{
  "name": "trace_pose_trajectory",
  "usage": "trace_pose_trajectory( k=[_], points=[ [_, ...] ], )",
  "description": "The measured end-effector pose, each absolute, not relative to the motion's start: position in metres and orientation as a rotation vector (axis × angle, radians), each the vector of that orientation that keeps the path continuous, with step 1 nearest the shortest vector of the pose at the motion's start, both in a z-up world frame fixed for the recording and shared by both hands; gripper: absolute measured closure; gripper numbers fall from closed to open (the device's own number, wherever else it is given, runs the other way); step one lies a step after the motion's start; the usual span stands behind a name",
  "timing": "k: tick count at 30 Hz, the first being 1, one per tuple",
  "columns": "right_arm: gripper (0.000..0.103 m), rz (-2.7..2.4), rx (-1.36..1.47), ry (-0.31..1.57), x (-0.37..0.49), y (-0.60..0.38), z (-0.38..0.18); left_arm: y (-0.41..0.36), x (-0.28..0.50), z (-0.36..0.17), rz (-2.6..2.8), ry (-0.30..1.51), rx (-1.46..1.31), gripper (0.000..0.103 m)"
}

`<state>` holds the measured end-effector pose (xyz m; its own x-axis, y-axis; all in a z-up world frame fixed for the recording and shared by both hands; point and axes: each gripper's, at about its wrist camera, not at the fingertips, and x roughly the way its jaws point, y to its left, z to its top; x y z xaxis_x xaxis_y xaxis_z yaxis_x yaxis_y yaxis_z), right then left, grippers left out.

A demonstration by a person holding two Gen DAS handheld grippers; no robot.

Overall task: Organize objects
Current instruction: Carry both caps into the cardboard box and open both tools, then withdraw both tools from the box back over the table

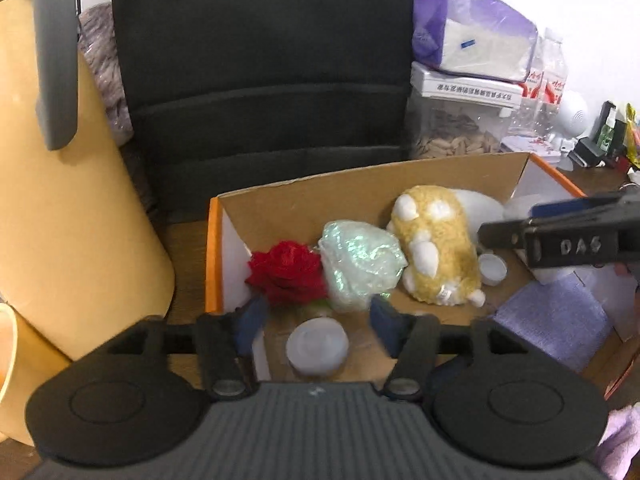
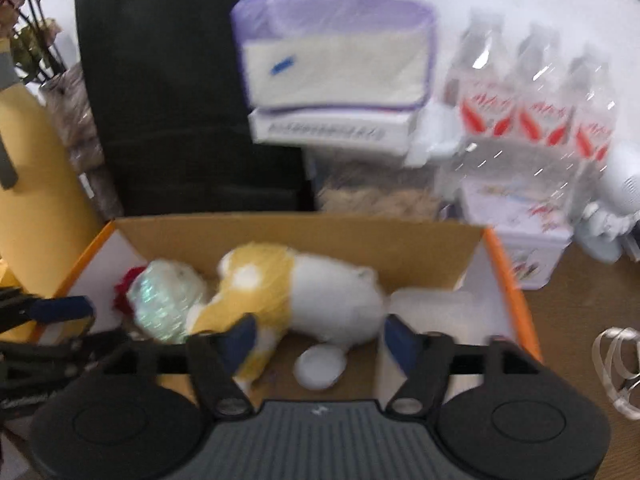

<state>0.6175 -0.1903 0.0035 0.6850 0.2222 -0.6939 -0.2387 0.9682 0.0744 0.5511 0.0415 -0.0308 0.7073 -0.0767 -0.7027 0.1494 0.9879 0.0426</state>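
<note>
1. Looking along the left gripper [image 1: 316, 316]: jaws spread, nothing between them. It hangs just over the near edge of the box [image 1: 280, 208]. Inside, left to right: rose [image 1: 288, 272], shiny wad [image 1: 360, 264], plush [image 1: 436, 248], small cap [image 1: 493, 269]. A white cup [image 1: 318, 346] sits on the box floor right below the open fingers; a purple cloth [image 1: 556, 320] lies at the near right.
2. Judgement: if the cup is next, drop straight down and close across its round side; rose and wad lie just beyond the fingertips, so a forward reach would nudge them.
3. Room, left view: a yellow jug [image 1: 72, 220] stands just beside the box's left wall, leaving little slack there. The right gripper [image 1: 560, 236] crosses over the right end, so that side is taken.
4. Looking along the right gripper [image 2: 316, 338], blurred: jaws spread, empty. The plush [image 2: 304, 292] lies on its side directly ahead, the wad [image 2: 164, 300] touching it, the cap [image 2: 318, 364] close to its underside.
5. Room, right view: the back flap [image 2: 296, 240] stands tall, orange rims [image 2: 508, 280] flank it, bottles [image 2: 532, 112] crowd behind. Safest entry and exit look to be from above; the left gripper [image 2: 60, 308] sits at the far left.
</note>
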Motion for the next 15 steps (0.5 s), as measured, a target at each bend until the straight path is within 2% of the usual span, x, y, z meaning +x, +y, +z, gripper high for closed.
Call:
trace_pose_trajectory(
  k=[1,7,13,15],
  points=[
    [0.02,0.232,-0.046,0.759,0.618,-0.193,0.005,0.039,0.553,-0.032,-0.136,0.78,0.108,0.029],
    [0.02,0.178,-0.087,0.765,0.622,-0.212,-0.007,0.029,0.553,-0.035,-0.148,0.818,0.175,0.022],
    [0.017,0.187,-0.224,0.725,0.601,-0.197,-0.01,0.025,0.548,-0.036,-0.161,0.81,0.211,0.021],
    [0.017,0.207,-0.187,0.691,0.59,-0.201,0.002,0.027,0.537,-0.029,-0.129,0.764,0.197,0.017]
  ],
)
